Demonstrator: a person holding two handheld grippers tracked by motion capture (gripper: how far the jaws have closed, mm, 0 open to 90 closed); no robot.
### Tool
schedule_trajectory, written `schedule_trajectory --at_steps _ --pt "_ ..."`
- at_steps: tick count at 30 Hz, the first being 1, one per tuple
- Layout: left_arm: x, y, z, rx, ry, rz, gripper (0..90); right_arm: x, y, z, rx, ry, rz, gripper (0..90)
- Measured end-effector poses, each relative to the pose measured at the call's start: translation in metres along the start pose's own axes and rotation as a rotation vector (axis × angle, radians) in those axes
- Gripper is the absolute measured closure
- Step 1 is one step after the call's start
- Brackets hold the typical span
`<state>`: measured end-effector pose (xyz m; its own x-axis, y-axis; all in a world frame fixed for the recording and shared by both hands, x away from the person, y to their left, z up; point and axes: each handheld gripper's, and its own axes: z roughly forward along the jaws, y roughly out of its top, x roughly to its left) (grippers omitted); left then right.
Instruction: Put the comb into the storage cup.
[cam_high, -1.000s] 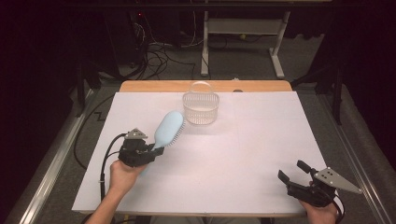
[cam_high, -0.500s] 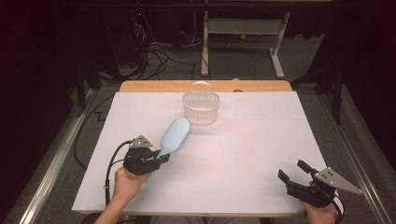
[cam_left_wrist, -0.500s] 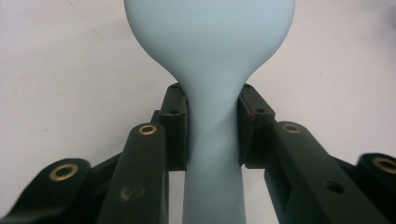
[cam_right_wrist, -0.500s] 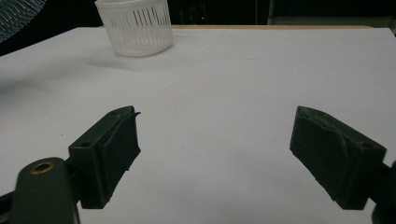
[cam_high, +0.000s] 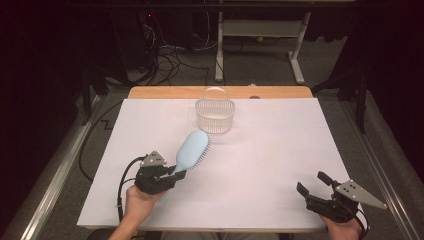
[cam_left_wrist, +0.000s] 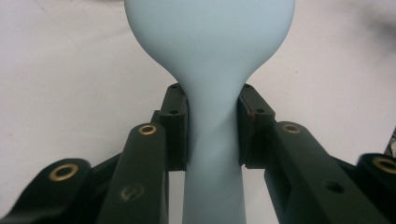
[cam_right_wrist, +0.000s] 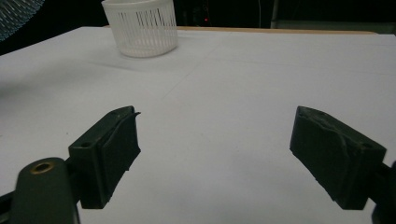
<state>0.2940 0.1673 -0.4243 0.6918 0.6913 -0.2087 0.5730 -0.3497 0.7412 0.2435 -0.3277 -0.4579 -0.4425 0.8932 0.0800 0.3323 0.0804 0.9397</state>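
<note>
Hairbrush (cam_high: 192, 148): pale blue back and handle, bristle side flecked with fine pale dots; basket (cam_high: 215, 116): translucent white, patterned with vertical slits; table sheet (cam_high: 280, 150): plain white; left gripper (cam_high: 172, 176) and right gripper (cam_high: 311, 184): black, brass-coloured rivets.

Basket (cam_high: 215, 116) on table (cam_high: 280, 150), 12 o'clock from centre; hairbrush (cam_high: 192, 149) at its 7 o'clock, well apart.

My left gripper (cam_high: 172, 176) and right gripper (cam_high: 312, 183) are black, with brass rivets, screwed jaw pads, grey three-cornered top plates and a trailing black cable (cam_high: 122, 181).
</note>
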Motion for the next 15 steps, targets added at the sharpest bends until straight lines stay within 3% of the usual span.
schedule_trajectory --at_steps 8,15 --pt "-0.009 0.000 0.006 0.009 -0.021 0.025 67.4 0.001 0.001 -0.001 -0.019 0.000 -0.008 15.9" --pt "-0.017 0.000 0.007 -0.004 -0.039 0.040 67.4 0.005 0.003 -0.003 -0.054 0.034 -0.012 15.8"
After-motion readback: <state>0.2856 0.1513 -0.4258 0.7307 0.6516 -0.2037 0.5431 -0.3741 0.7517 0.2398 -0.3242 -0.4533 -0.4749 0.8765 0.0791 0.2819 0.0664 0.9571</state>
